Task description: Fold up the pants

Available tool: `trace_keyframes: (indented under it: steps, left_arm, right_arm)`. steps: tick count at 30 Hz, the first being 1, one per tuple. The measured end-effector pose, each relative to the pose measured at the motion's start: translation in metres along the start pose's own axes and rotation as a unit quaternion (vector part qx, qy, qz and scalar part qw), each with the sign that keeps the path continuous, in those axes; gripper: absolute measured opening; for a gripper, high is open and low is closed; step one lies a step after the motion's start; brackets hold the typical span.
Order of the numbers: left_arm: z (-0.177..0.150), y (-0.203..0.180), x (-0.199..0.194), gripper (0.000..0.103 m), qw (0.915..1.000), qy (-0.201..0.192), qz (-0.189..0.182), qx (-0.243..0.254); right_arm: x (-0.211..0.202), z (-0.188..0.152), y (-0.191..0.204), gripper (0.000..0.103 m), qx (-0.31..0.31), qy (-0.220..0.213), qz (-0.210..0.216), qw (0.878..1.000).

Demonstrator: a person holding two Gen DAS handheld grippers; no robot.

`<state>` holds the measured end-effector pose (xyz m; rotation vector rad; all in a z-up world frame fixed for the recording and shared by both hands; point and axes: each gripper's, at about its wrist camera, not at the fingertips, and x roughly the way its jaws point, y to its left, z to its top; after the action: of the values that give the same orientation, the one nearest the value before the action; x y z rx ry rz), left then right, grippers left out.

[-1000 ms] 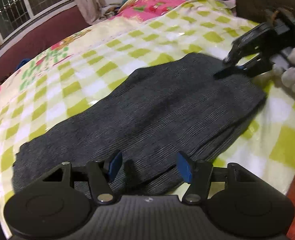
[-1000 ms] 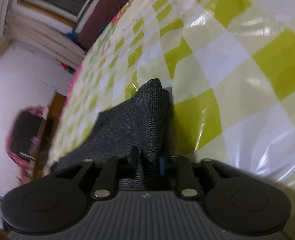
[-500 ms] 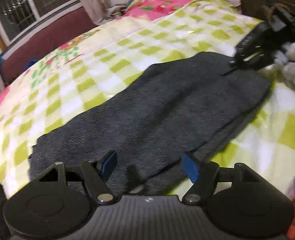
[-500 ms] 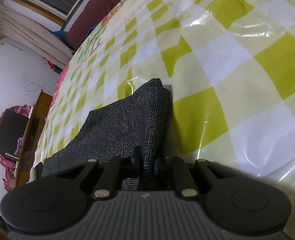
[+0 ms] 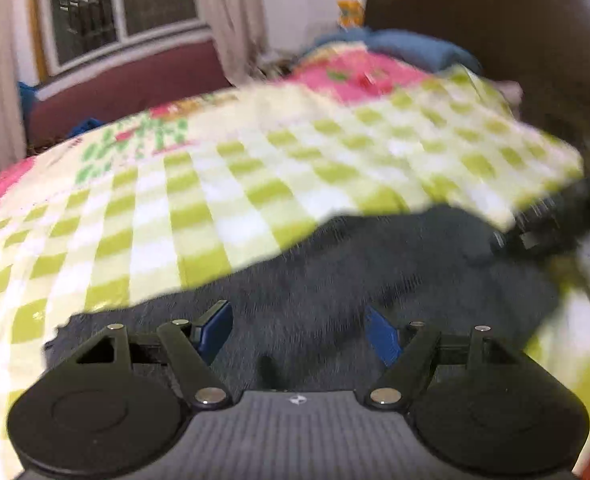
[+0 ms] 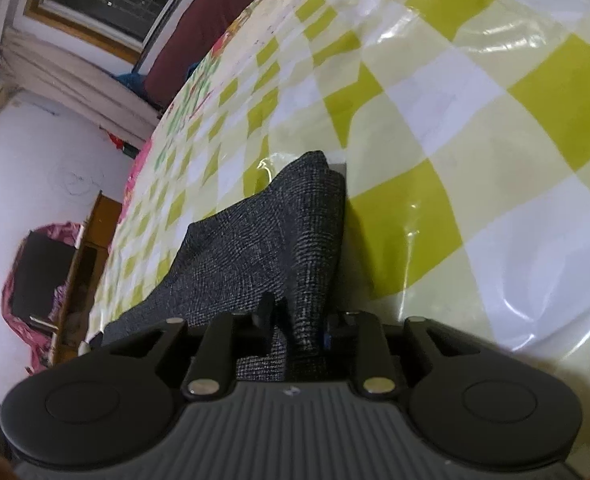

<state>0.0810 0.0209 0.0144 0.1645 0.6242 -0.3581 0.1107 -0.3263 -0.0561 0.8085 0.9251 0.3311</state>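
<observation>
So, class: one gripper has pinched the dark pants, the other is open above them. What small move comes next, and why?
Probably lower the left gripper, jaws open, onto the gray pants and pinch the near edge. The right gripper already clamps a corner; both ends are needed to fold over the checkered sheet.

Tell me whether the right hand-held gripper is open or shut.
Shut. In the right wrist view the right hand-held gripper has its jaws pinching a raised fold of the grey pants.

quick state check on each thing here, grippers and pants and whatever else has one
left gripper: open, holding nothing, above the pants
right gripper: shut on a pants corner
pants: lying on the bed, one corner pinched
sheet: spread under the pants, glossy
curtains: drawn aside
</observation>
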Motion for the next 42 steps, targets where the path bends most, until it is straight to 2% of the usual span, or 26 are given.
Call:
trace_keyframes:
  steps: [3,6,8,9,12,15,16,18,20,22,23,24,25,28,33,39,42]
  left_arm:
    - [0.007,-0.007,0.039,0.086,0.9994,0.012,-0.028,-0.02]
    - [0.003,-0.014,0.082,0.088,0.999,0.045,0.006,-0.001]
    - [-0.004,-0.009,0.092,0.088,0.9979,0.06,0.001,-0.024]
    - [-0.004,-0.008,0.09,0.088,0.9978,0.06,0.0,-0.028]
    - [0.004,-0.016,0.073,0.087,0.9976,0.061,0.029,-0.014]
    - [-0.003,-0.018,0.042,0.088,0.9992,0.03,0.022,-0.015]
    - [-0.009,-0.02,0.036,0.088,0.9992,0.033,0.018,-0.007]
    - [-0.022,-0.028,0.039,0.088,0.9975,0.061,0.019,0.03]
    - [-0.03,-0.037,0.031,0.084,0.997,0.047,0.035,0.052]
    - [-0.027,-0.043,0.019,0.085,0.9983,0.022,0.005,0.053]
    - [-0.026,-0.047,0.02,0.085,0.9979,0.025,-0.004,0.06]
    - [-0.029,-0.053,0.025,0.085,0.996,0.04,-0.013,0.079]
    - [-0.034,-0.059,0.03,0.085,0.994,0.054,-0.014,0.094]
    - [-0.037,-0.056,0.028,0.084,0.9952,0.053,-0.022,0.079]
    - [-0.033,-0.04,0.01,0.084,0.9969,0.039,-0.053,0.043]
    - [-0.028,0.004,-0.03,0.084,0.9978,-0.014,-0.058,-0.026]
    - [-0.038,0.034,-0.051,0.084,0.997,-0.029,-0.042,-0.058]
  right_arm:
    - [0.001,0.0,-0.002,0.024,0.005,0.001,0.007,1.0]
    - [0.001,-0.001,-0.002,0.02,0.0,-0.003,0.006,1.0]
    - [0.003,-0.003,-0.003,0.017,0.001,-0.005,-0.001,1.0]
    - [0.003,-0.003,-0.002,0.016,0.004,-0.006,-0.006,1.0]
    - [0.0,-0.003,0.006,0.014,-0.002,-0.009,-0.018,1.0]
    - [-0.007,-0.004,0.014,0.012,-0.011,-0.02,-0.013,1.0]
    - [-0.008,-0.006,0.015,0.013,-0.013,-0.022,-0.011,1.0]
    - [-0.005,-0.008,0.015,0.018,-0.014,-0.016,-0.021,1.0]
    - [0.005,-0.01,0.015,0.027,-0.029,-0.007,-0.031,0.999]
    - [0.007,-0.011,0.016,0.028,-0.018,-0.013,-0.036,0.999]
    - [0.006,-0.011,0.018,0.026,-0.012,-0.014,-0.043,0.999]
    - [0.004,-0.01,0.022,0.016,-0.011,-0.015,-0.052,0.998]
    - [0.001,-0.009,0.025,0.012,-0.012,-0.016,-0.053,0.998]
    - [-0.012,-0.009,0.048,0.01,-0.027,-0.025,-0.054,0.998]
    - [-0.018,-0.007,0.11,0.009,-0.054,-0.044,-0.027,0.997]
    - [0.022,-0.019,0.191,0.01,-0.083,-0.018,-0.004,0.996]
    - [0.056,-0.034,0.226,0.01,-0.108,0.0,0.008,0.994]
